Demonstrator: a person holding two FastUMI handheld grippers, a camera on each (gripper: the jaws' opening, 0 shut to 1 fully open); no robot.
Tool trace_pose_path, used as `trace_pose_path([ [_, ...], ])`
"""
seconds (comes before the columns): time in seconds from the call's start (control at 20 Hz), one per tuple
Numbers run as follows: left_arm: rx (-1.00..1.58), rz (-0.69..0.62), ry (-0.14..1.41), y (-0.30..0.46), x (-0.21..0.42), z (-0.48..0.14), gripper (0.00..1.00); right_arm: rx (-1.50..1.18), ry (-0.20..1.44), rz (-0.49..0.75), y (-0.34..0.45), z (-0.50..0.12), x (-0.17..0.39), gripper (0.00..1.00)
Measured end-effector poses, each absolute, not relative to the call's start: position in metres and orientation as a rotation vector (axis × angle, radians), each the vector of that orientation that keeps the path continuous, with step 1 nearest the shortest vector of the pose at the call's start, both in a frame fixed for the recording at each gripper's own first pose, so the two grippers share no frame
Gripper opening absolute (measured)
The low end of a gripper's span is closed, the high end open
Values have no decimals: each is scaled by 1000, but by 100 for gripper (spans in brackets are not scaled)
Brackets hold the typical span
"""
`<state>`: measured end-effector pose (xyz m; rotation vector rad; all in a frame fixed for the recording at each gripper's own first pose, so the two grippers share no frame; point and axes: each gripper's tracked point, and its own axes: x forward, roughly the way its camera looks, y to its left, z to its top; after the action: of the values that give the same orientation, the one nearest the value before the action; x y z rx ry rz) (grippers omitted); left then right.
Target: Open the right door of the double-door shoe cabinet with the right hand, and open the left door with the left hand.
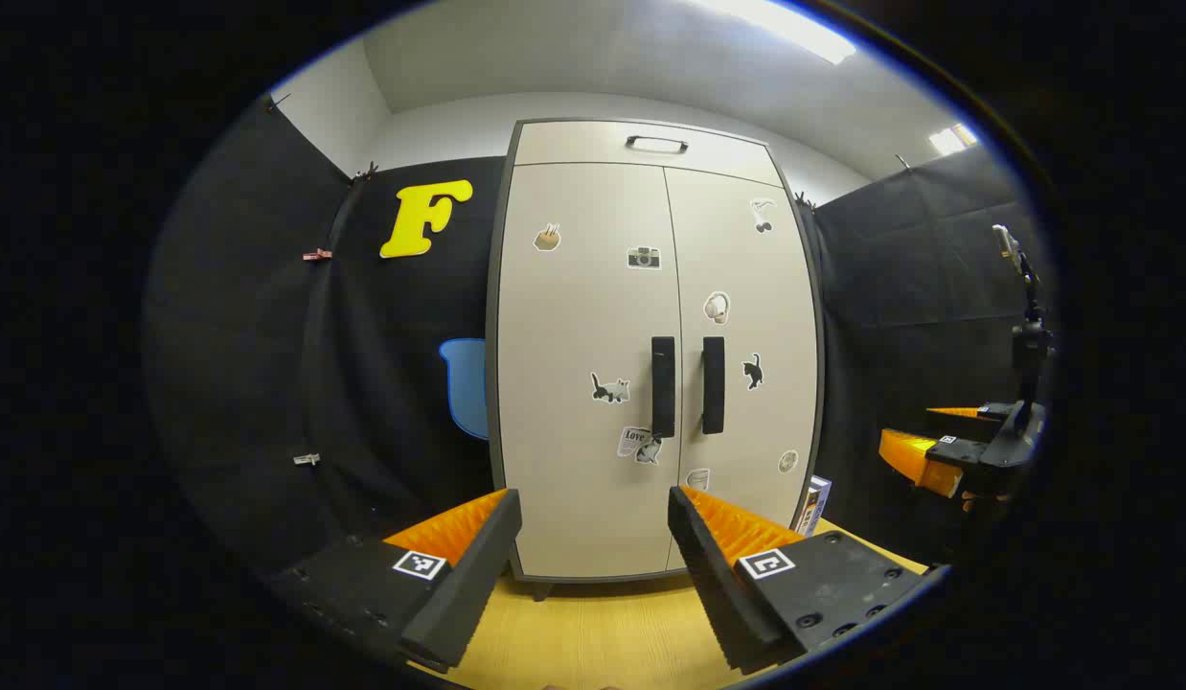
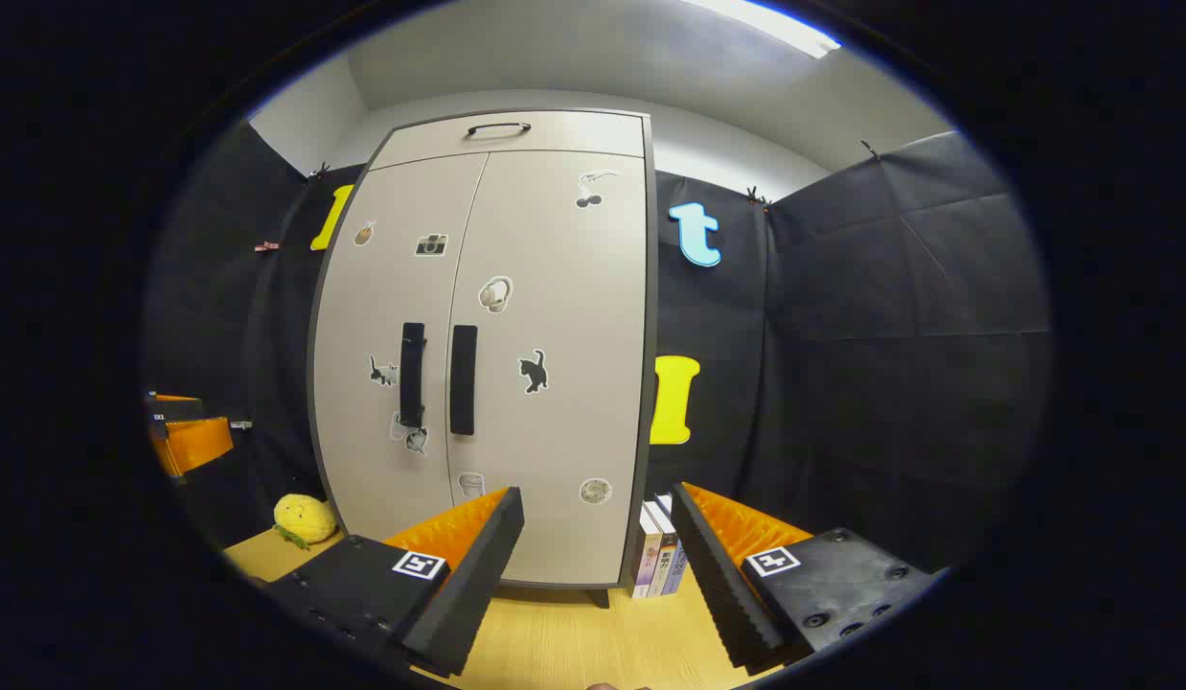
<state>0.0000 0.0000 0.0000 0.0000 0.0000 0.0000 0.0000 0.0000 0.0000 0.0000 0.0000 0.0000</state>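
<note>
A tall pale shoe cabinet [image 1: 650,364] stands upright on a wooden table [image 1: 593,632] against the booth's black wall, both doors shut. Two black vertical handles sit side by side at the centre seam: the left handle [image 1: 663,386] and the right handle [image 2: 463,379]. The left gripper [image 1: 593,537] and the right gripper [image 2: 598,537] each hang back from the doors, fingers spread wide, holding nothing. The doors look like stiff, light panels on hinges; each handle, rigid and narrow, seems the natural place to pinch and pull outward. Books [image 2: 658,561] stand beside the cabinet's right foot.
</note>
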Motion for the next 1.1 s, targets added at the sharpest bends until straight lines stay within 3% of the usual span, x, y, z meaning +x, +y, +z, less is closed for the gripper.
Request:
trace_pose_path([
  [1.1,-64,44,37,23,12,-17,95,9,45,69,33,0,28,98],
])
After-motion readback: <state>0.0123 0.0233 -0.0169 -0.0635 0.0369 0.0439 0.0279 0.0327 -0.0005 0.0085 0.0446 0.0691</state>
